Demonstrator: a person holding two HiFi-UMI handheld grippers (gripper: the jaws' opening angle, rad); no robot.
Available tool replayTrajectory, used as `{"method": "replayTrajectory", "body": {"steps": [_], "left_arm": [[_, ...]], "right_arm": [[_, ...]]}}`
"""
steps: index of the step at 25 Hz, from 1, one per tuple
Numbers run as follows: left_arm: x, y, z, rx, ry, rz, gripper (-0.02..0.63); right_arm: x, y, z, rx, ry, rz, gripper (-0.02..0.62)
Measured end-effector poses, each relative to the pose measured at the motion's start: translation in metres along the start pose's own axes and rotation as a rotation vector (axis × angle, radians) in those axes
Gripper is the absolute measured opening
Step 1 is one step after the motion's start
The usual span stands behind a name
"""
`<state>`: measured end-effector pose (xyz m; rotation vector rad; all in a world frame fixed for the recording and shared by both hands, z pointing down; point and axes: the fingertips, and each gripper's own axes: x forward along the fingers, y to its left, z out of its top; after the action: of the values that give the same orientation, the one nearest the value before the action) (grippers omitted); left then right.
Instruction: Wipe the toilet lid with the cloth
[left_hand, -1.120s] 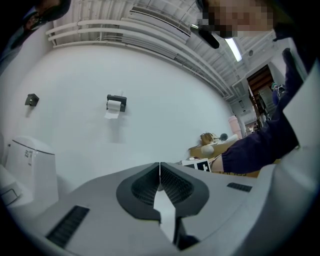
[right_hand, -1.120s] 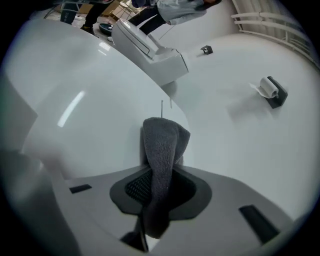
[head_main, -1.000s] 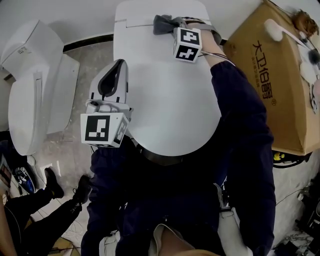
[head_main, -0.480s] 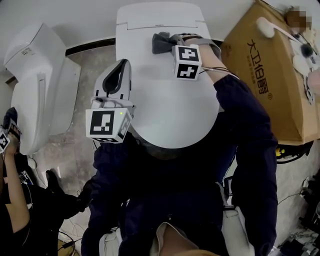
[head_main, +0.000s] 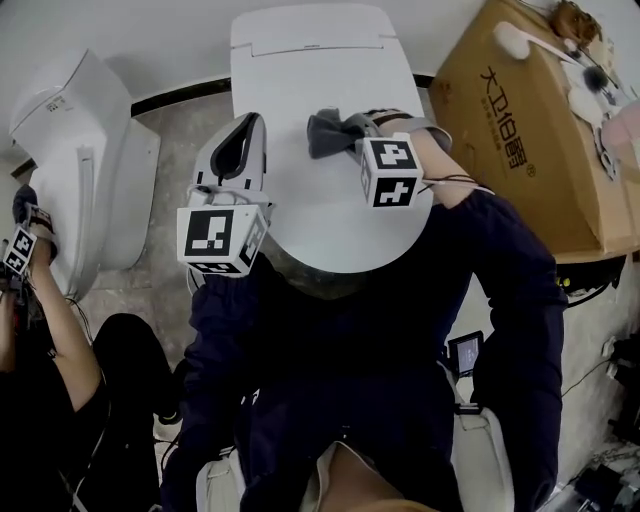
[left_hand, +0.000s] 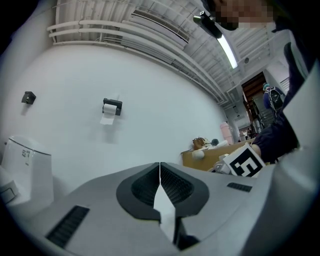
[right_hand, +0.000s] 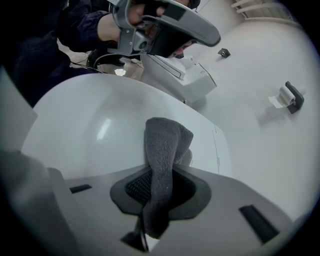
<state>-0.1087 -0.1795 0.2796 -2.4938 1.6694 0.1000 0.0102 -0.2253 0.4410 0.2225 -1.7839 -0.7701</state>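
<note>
A: Since the earlier frame the right gripper (head_main: 352, 133) drags the cloth (head_main: 325, 133) from the toilet lid's (head_main: 330, 220) rear edge to mid-lid, jaws clamped on its bunched end.

B: Left gripper (head_main: 245, 140) is at the left edge, jaws together, empty. Risk: friction pulls the cloth free.

I get bright, even light from a ceiling strip lamp (left_hand: 227, 50), a soft glare streak on the toilet lid (right_hand: 103, 129), and dark fisheye corners.

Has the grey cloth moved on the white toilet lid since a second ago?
Yes. The grey cloth slid from the rear seam of the white toilet lid toward its front edge.
</note>
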Motion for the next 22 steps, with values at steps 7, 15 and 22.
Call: {"method": "replayTrajectory", "body": {"steps": [7,15,22], "left_arm": [[-0.006,-0.016,0.002,-0.016,-0.01,-0.037,0.017],[-0.011,-0.029,0.001,-0.017,-0.003,-0.07,0.017],[-0.017,-0.031,0.0,-0.028,-0.002,-0.076,0.017]], "right_arm": [[-0.035,0.058,0.013,0.025,-0.006,0.1,0.078],[-0.067,0.111,0.022,0.047,-0.003,0.186,0.078],[-0.085,0.14,0.028,0.054,0.012,0.285,0.08]]}}
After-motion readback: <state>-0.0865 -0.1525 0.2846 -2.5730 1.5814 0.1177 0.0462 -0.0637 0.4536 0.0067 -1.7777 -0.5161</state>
